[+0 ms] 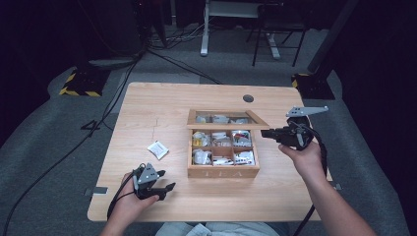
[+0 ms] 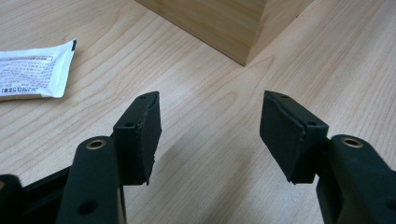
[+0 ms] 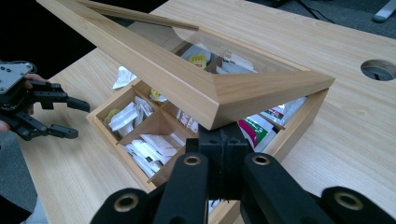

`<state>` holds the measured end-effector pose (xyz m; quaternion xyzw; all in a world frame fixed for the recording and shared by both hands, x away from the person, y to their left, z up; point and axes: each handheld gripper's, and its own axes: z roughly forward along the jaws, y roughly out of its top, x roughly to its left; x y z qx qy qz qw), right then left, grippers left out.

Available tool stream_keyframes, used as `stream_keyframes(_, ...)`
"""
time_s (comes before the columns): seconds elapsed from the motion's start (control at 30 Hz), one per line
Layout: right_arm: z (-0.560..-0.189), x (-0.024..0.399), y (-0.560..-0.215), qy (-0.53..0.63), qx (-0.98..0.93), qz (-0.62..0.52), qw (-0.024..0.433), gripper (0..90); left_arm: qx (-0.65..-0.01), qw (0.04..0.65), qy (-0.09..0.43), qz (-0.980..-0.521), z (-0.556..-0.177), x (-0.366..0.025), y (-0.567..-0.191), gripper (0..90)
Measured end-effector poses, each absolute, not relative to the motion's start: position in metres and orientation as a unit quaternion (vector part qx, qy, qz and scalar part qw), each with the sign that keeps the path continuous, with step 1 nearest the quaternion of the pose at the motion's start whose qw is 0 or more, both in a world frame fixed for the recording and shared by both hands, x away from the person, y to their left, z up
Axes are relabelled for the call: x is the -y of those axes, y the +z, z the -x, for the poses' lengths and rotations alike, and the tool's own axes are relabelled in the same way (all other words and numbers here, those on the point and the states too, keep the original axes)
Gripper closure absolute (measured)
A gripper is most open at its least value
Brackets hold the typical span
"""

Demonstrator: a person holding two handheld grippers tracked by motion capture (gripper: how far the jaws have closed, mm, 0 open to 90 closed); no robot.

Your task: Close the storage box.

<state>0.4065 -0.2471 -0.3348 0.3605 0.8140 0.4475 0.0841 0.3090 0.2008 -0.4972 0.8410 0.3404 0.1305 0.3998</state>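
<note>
A wooden tea box (image 1: 223, 172) stands mid-table, its compartments (image 3: 154, 123) holding several sachets. Its glass-paned lid (image 1: 226, 126) is raised at a slant. My right gripper (image 1: 265, 133) is at the lid's front right corner. In the right gripper view its jaws (image 3: 224, 140) are pressed together right under that corner (image 3: 219, 112), which seems to rest on them. My left gripper (image 1: 166, 181) hovers low over the table's front left, open and holding nothing (image 2: 210, 130). A white sachet (image 1: 158, 150) lies on the table left of the box.
The box's near corner (image 2: 233, 23) rises ahead of my left gripper, with the loose sachet (image 2: 32, 72) off to the side. A round cable hole (image 1: 248, 98) sits in the table behind the box. Cables and chair legs are on the floor beyond.
</note>
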Motion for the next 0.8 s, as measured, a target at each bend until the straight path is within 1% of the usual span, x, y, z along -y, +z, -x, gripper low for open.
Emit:
stream_keyframes(0.27,-0.397,0.246,-0.34,0.431,-0.821,-0.362,0.092,89.5,-0.345,0.39,0.127,-0.844,-0.311,-0.203,-0.501,38.7)
stream_keyframes(0.8,-0.385,0.245,-0.346,0.412,-0.832,-0.362,0.09,88.8,-0.348,0.377,0.128,-0.849,-0.312,-0.201,-0.502,37.9)
